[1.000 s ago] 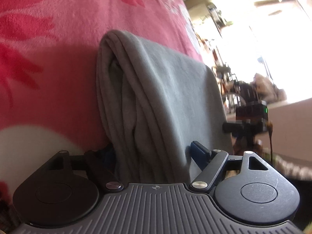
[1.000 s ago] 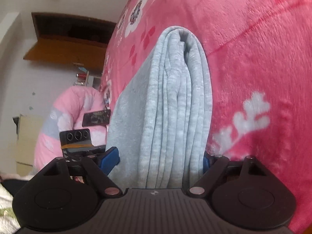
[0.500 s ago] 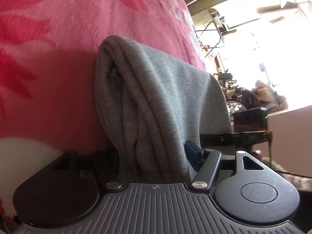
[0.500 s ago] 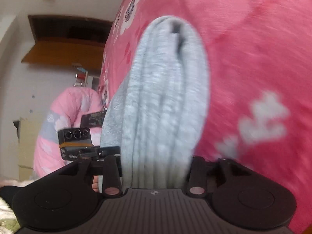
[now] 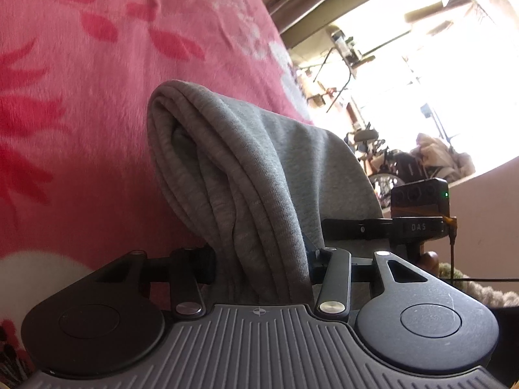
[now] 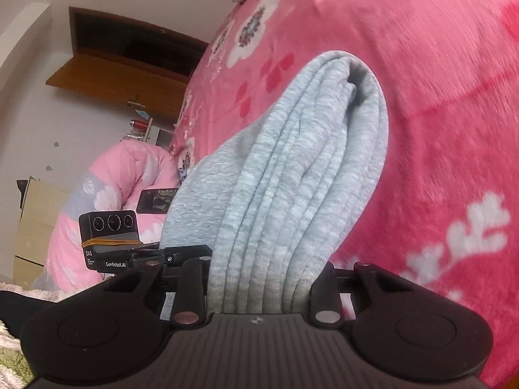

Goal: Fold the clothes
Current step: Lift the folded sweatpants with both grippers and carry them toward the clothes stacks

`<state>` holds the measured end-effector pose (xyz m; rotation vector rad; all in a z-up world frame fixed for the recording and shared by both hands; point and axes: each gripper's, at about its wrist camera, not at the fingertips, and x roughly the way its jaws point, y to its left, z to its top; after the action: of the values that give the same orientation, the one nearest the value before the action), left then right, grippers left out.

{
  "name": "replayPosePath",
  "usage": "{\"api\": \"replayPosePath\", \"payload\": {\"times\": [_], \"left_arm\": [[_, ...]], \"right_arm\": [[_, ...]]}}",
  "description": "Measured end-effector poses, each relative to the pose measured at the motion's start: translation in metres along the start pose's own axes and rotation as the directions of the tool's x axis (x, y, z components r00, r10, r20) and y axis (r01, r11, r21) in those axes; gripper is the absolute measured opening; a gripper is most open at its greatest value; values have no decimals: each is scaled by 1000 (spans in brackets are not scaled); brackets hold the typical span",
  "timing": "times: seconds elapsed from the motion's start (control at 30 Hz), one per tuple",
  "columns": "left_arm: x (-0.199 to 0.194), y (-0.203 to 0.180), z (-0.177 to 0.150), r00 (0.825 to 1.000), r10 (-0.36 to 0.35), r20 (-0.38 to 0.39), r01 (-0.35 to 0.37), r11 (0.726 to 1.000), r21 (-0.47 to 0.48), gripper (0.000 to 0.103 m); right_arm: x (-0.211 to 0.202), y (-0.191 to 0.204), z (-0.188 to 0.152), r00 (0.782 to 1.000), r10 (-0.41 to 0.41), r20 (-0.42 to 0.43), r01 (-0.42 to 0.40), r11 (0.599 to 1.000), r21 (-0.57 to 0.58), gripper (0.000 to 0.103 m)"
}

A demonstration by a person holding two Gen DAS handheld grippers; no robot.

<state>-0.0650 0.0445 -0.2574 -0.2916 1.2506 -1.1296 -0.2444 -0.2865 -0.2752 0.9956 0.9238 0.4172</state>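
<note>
A grey folded garment (image 5: 246,175) fills the middle of the left wrist view, its layered end running between the jaws. My left gripper (image 5: 261,259) is shut on it. The same grey garment (image 6: 292,194) shows in the right wrist view as a thick stack of folds. My right gripper (image 6: 262,278) is shut on that end. The garment hangs lifted over the pink flowered blanket (image 5: 81,97), which also shows in the right wrist view (image 6: 438,113). Each view shows the other gripper's body beyond the cloth, in the left wrist view (image 5: 418,207) and in the right wrist view (image 6: 110,240).
A pink rolled quilt (image 6: 107,201) lies at the far end of the bed. A wooden shelf (image 6: 123,64) hangs on the wall. A bright window with clutter and a bicycle (image 5: 389,168) lies beyond the bed edge.
Both grippers closed from open onto the ends of the garment and lifted it. The blanket has dropped away a little in both views.
</note>
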Motion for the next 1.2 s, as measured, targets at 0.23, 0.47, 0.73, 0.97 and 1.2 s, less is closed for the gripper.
{"api": "replayPosePath", "payload": {"times": [0.23,0.47,0.73,0.97,1.2], "left_arm": [[-20,-12,27,994,-28,110,26,999,21,45],[-40,-20,66,978,-25,207,16,999,44,45],[-54,-13,113,964,41,261,-54,998,44,45],[-33,16,142,952,46,303,-34,998,-45,45],[-12,16,187,957,50,285,-44,999,-27,45]], "right_arm": [[-8,31,28,999,2,44,2,996,-94,32],[0,69,71,997,-2,81,18,981,-191,32],[31,87,135,997,31,65,-13,965,-263,32],[53,68,175,997,51,64,-33,968,-247,32],[56,44,204,996,47,77,-28,973,-228,32]]}}
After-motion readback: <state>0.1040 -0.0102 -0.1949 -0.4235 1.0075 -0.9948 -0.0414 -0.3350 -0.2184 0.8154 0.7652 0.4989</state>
